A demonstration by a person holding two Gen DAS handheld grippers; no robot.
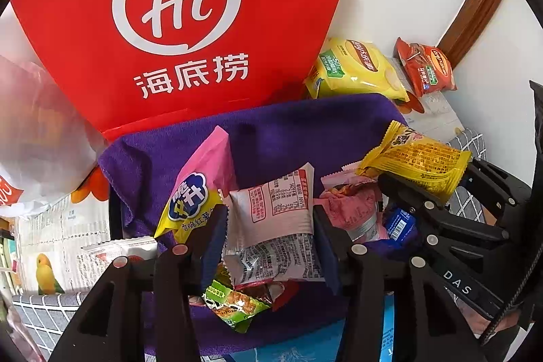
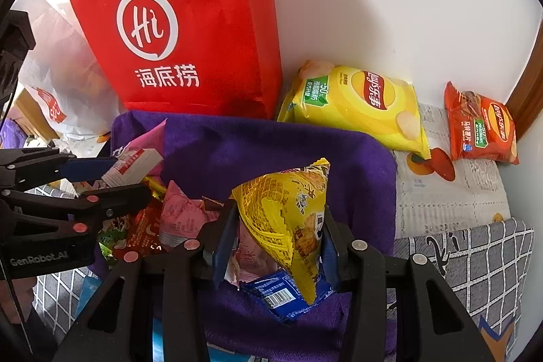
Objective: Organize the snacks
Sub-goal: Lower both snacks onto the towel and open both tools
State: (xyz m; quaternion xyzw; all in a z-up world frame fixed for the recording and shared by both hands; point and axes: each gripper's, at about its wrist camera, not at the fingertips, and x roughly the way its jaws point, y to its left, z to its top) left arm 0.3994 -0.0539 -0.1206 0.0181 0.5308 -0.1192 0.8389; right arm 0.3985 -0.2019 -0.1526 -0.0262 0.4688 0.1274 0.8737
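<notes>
A white wall closes off the back of a worktop point(image 2: 451, 192) papered with printed sheets, where a red paper bag point(image 2: 190, 33) stands upright. Beside it a big yellow crisp bag point(image 2: 356, 104) and a smaller orange crisp bag point(image 2: 482, 124) lie against the wall. In front of the red bag sits a bin lined with a purple towel point(image 2: 271, 151), and the loose snacks are piled inside it.

The step in hand looks like sorting that pile, each hand working on one packet. The right gripper point(image 2: 276, 246) is clenched on a yellow snack packet point(image 2: 288, 212), which stands point-up between its pads above the bin, over a blue packet point(image 2: 281, 290). The left gripper point(image 1: 269, 243) straddles a white sachet point(image 1: 275, 202) printed in red. Its left pad lies along the sachet's edge, but whether the right pad presses on it is hard to read through the fisheye curve. So it may be letting go rather than gripping.

Next, the yellow packet needs lifting clear of the bin and carrying to wherever its kind belongs, possibly by the crisp bags. Its grip is near the base, so the packet could swing or slip.
</notes>
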